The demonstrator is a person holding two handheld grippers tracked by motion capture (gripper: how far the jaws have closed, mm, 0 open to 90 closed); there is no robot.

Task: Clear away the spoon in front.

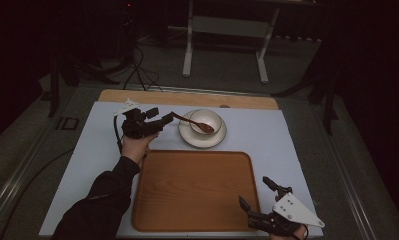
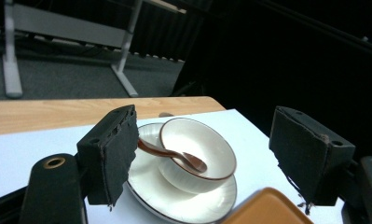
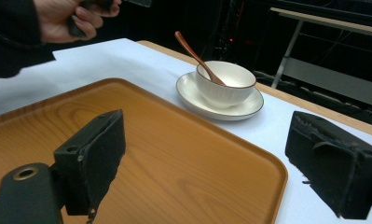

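A white bowl [image 1: 210, 116] stands on a white saucer [image 1: 203, 140] at the back of the mat. A brown wooden spoon [image 1: 192, 122] lies in the bowl, its handle sticking out to the left. My left gripper [image 1: 162, 116] is open beside that handle; in the left gripper view the spoon [image 2: 174, 154] handle runs close to the left jaw, with the bowl [image 2: 207, 144] between the spread jaws. My right gripper [image 1: 254, 191] is open and empty over the front right corner of the wooden tray [image 1: 194, 190]. The right gripper view looks across the tray [image 3: 151, 154] to the bowl [image 3: 230, 88] and spoon [image 3: 193, 49].
A pale mat [image 1: 102, 145] covers the wooden table [image 1: 187, 97]. The tray takes up the middle front. A white desk frame [image 1: 227, 30] and cables stand on the floor behind. A person's hand [image 3: 67, 18] shows at the top left of the right gripper view.
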